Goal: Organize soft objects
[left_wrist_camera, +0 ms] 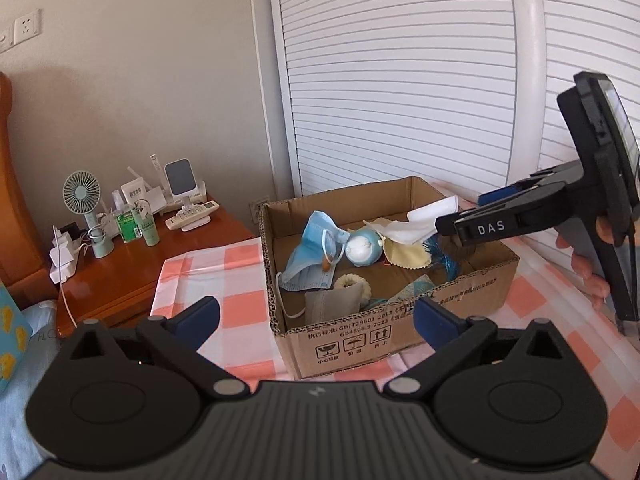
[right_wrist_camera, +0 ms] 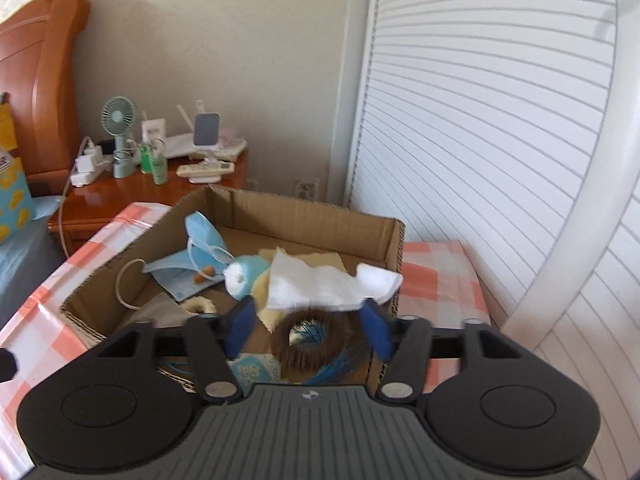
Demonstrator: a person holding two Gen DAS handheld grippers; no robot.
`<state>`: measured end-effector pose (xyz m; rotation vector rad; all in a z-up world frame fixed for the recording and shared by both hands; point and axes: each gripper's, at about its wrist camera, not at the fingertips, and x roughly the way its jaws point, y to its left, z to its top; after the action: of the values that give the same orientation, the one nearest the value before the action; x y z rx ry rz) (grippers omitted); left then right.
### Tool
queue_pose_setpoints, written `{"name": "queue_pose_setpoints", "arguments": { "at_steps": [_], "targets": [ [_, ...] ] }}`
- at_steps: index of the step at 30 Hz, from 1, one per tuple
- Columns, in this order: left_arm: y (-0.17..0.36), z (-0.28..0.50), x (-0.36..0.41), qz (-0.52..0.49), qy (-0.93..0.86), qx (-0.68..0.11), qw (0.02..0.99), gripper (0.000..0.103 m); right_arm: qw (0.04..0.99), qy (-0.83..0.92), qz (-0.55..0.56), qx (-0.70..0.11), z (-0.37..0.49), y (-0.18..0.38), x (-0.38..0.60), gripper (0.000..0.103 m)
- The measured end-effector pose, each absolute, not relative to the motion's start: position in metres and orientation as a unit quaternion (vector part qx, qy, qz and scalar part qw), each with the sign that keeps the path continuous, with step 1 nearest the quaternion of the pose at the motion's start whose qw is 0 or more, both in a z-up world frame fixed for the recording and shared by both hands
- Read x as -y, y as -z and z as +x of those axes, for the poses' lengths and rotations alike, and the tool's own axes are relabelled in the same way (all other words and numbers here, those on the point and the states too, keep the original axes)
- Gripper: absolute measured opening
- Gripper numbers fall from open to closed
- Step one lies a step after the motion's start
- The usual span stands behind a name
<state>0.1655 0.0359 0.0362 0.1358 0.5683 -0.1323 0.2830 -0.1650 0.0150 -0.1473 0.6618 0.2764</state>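
An open cardboard box (left_wrist_camera: 400, 336) (right_wrist_camera: 248, 208) sits on a pink-and-white checked cloth (left_wrist_camera: 240, 280). Inside lie a blue face mask (left_wrist_camera: 316, 248), a blue-and-white plush (left_wrist_camera: 362, 248), a yellow cloth (left_wrist_camera: 404, 256), a grey pouch (left_wrist_camera: 332, 304), a cream ring (left_wrist_camera: 352, 282) and a brown scrunchie (right_wrist_camera: 308, 344). My left gripper (left_wrist_camera: 316, 316) stands wide open before the box's near wall, with nothing between its pads. My right gripper (right_wrist_camera: 308, 328) (left_wrist_camera: 460, 212) reaches over the box from the right, its jaws apart. A white cloth (right_wrist_camera: 332, 284) (left_wrist_camera: 420, 220) hangs just beyond its fingertips, blurred, and the pads do not press on it.
A wooden nightstand (left_wrist_camera: 160, 264) left of the box holds a small fan (left_wrist_camera: 82, 196), bottles, a remote and a phone stand. White louvred doors (left_wrist_camera: 400, 80) stand behind the box. A wooden headboard (right_wrist_camera: 44, 80) is at far left. A person's fingers (left_wrist_camera: 592, 272) hold the right gripper.
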Motion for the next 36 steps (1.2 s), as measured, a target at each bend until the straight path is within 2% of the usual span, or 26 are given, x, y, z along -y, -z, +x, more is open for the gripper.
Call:
{"name": "queue_pose_setpoints", "arguments": {
  "at_steps": [1,5,14,22,36],
  "targets": [
    [-0.037,0.165,-0.036,0.063,0.061,-0.282,0.955,0.102,0.934,-0.127,-0.067,-0.326,0.282,-0.014,0.166,0.089],
    [-0.039,0.161,-0.041,0.044,0.044,-0.292,0.954,0.102,0.935,-0.114,-0.039,-0.332,0.267,-0.018,0.170,0.103],
    [-0.044,0.154,-0.041,0.026,0.012,-0.337,0.941,0.102,0.912,-0.035,-0.048,-0.405,0.206,-0.027,0.155,0.103],
    [-0.049,0.148,-0.038,0.022,0.010,-0.349,0.937,0.102,0.913,-0.023,-0.020,-0.408,0.166,-0.039,0.157,0.103],
    [-0.047,0.147,-0.029,0.028,0.002,-0.363,0.931,0.102,0.914,-0.025,-0.011,-0.405,0.159,-0.043,0.160,0.103]
  ]
}}
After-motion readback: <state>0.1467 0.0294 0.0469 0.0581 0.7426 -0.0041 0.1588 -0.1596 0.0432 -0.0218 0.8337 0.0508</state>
